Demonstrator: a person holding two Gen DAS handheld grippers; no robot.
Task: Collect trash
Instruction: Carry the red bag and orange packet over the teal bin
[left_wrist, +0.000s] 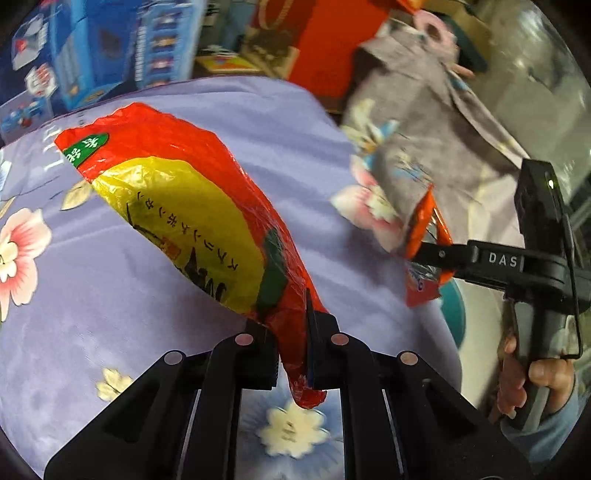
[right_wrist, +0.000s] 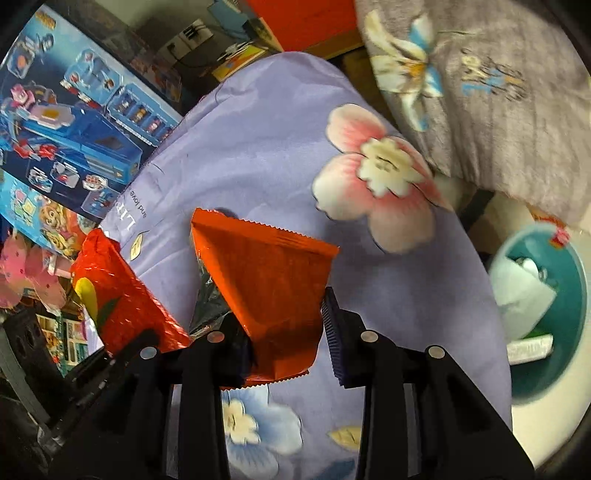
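**Ana:** Left wrist view first: what are those tongs doing?

**Ben:** The left gripper (left_wrist: 293, 343) is clamped tight on the crumpled lower end of a red and yellow plastic bag (left_wrist: 177, 206). The bag hangs lifted above the lilac flowered sheet (left_wrist: 110, 295).

**Ana:** And the other one?

**Ben:** The right gripper (right_wrist: 286, 332) has an orange snack wrapper (right_wrist: 266, 277) between its jaws, with some clear crinkled film beside it. The wrapper is bunched against the left pad; the ribbed right pad looks a little clear of it, so I cannot tell whether the grip is firm. From the left camera the same gripper (left_wrist: 424, 258) shows at the right, a hand (left_wrist: 528, 384) around its handle, the wrapper (left_wrist: 424, 236) at its tips.

**Ana:** What lies around them?

**Ben:** A grey flowered blanket (right_wrist: 498, 92) beyond the sheet, a blue toy box (right_wrist: 66, 122) at the left, and a teal bin (right_wrist: 554, 306) at the right with white paper in it.
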